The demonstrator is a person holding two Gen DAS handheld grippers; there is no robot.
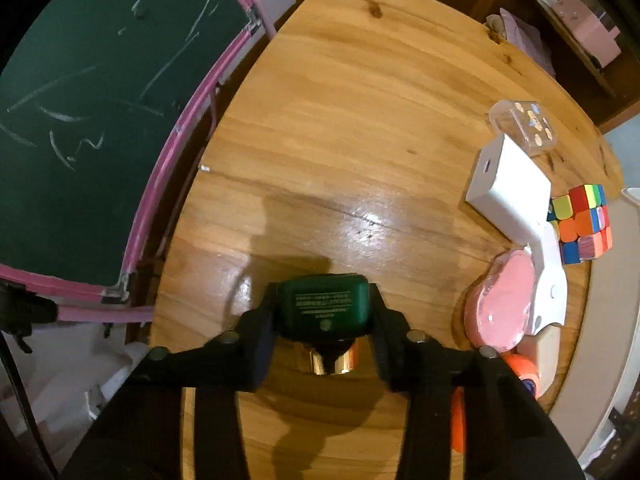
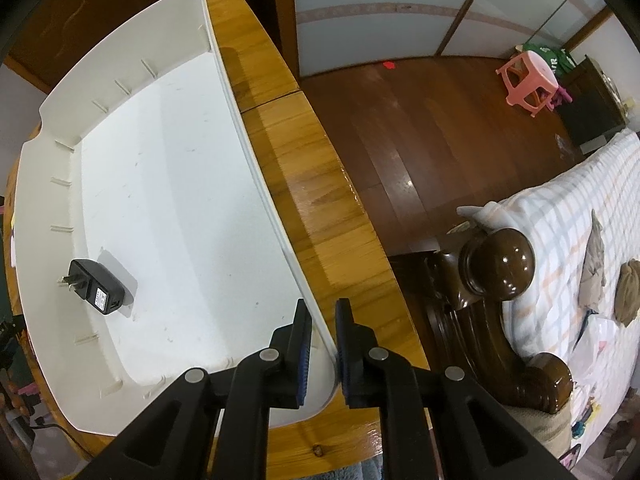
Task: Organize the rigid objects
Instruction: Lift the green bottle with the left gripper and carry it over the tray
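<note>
Gripping: left gripper (image 1: 324,322) has both pads clamped on a green bottle (image 1: 323,307), gold cap (image 1: 329,360) toward the camera, body lying on the wooden table (image 1: 340,120).
Left jaws: closed in on the bottle's flanks, no gap visible either side.
Why there: bottle sits alone at the near middle of the table, well apart from the rest, so it looks like the next item to be sorted.
Right gripper (image 2: 323,344): nearly closed, pads straddling the right wall of the white tray (image 2: 224,92); whether they actually press the wall, can't tell.
Why held: likely steadying the tray so it stays put during a drop-in.
Tray contents: one black charger (image 2: 96,286) at the near left of the floor, remainder bare.
Still waiting: white box (image 1: 508,192), colour cube (image 1: 584,222), pink round case (image 1: 500,300), clear case (image 1: 524,126), clustered along the table's right edge.
Progress: early, most items outside the tray.
</note>
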